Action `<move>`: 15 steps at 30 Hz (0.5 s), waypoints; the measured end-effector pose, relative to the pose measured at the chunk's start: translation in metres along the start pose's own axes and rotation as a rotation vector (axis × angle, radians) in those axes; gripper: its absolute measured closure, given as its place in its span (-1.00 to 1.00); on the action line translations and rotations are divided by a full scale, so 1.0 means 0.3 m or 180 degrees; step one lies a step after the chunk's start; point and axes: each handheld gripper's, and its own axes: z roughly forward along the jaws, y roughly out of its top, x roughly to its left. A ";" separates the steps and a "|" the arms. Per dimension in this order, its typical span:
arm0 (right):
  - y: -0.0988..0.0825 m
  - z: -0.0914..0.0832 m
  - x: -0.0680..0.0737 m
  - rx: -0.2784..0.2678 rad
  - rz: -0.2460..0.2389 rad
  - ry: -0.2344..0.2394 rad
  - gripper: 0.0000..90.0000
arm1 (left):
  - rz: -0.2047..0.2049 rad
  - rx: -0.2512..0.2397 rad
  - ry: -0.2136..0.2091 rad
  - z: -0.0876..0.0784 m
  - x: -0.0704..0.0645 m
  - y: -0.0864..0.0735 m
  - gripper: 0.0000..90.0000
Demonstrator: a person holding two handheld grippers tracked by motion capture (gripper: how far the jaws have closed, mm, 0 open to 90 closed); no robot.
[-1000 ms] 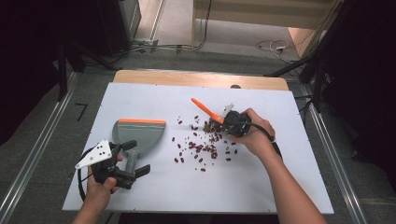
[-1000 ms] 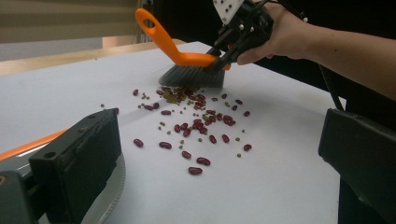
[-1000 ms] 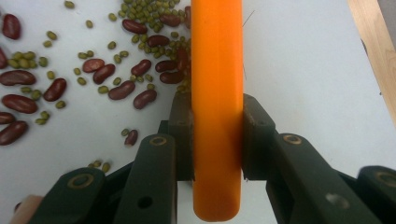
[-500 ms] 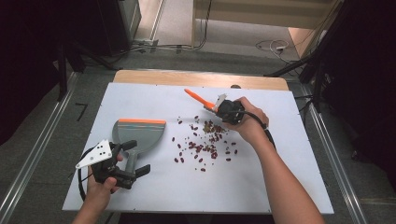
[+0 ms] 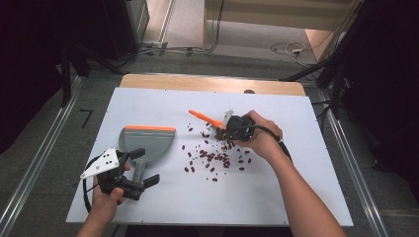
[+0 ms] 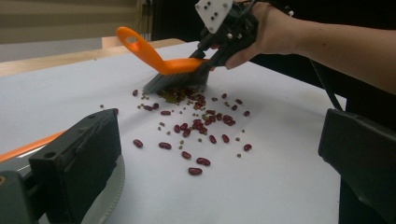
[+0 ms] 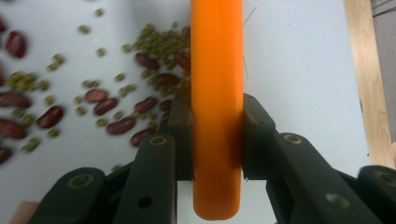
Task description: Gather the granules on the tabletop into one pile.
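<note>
On the white table (image 5: 306,197), the right gripper (image 5: 232,127) has its jaws clamped on the orange handle of a small brush (image 6: 175,70), whose dark bristles rest among scattered red beans (image 5: 217,158) and small green beans (image 7: 154,42). Toward the near left, the left gripper (image 5: 141,168) straddles the handle of a grey dustpan (image 5: 147,143), jaws apart, well apart from the beans.

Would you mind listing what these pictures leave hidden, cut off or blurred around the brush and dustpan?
- Brush bristles: cut off in the right gripper view by its own orange handle.
- Beans: motion-blurred there.
- Dustpan: in the left gripper view, mostly hidden behind the left hand-held gripper's near jaw.
- Green beans: too small to tell apart in the high view.
</note>
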 end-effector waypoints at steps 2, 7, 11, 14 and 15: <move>-0.007 -0.016 0.003 -0.0026 -0.0005 0.0036 0.53 | -0.0006 -0.0007 0.0008 0.000 0.003 0.000 -1.00; -0.008 -0.038 -0.036 -0.0237 0.0112 -0.0041 0.53 | -0.0016 -0.0009 0.0006 0.001 0.005 0.000 -1.00; 0.050 -0.022 -0.054 -0.0312 -0.0093 -0.0150 0.53 | -0.0018 -0.0006 0.0006 0.001 0.006 -0.001 -1.00; 0.111 0.004 -0.052 -0.0376 -0.0203 -0.0153 0.53 | -0.0041 -0.0021 0.0009 -0.002 0.008 0.000 -1.00; 0.126 0.012 -0.052 -0.0400 -0.0252 -0.0179 0.52 | -0.0048 -0.0029 0.0002 -0.003 0.009 0.000 -1.00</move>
